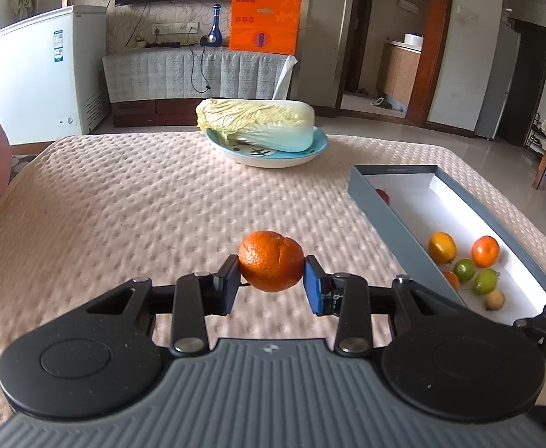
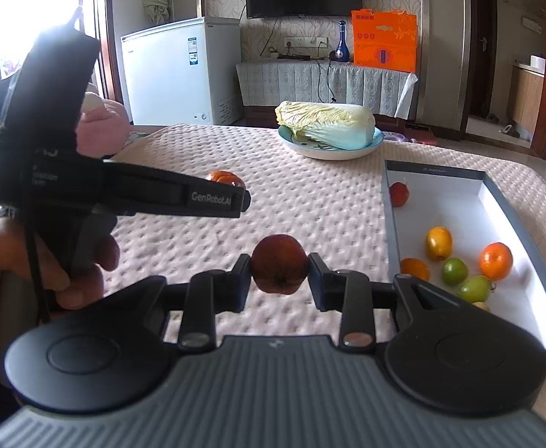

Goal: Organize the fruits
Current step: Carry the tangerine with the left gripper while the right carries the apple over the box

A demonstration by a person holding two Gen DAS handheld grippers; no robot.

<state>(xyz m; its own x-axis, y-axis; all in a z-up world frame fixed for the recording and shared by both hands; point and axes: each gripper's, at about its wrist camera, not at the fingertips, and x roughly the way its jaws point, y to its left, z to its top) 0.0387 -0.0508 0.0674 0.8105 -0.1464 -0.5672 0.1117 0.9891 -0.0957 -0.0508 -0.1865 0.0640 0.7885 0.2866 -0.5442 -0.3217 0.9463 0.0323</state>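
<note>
Left gripper (image 1: 271,274) clamped on an orange (image 1: 271,261), pads pressing both sides, fruit clear of the quilted cloth (image 1: 142,201). Right gripper (image 2: 279,274) clenched on a dark red fruit (image 2: 279,268), probably an apple, also off the cloth. Grey tray (image 2: 392,231) to the right holds oranges, two limes, a yellow fruit and a small red one. Cabbage (image 1: 258,123) lies on a blue plate (image 1: 319,145) beyond. Left tool's side reads "GenRobot.AI" (image 2: 211,198). Orange box (image 1: 263,24) at the back: print unreadable.
</note>
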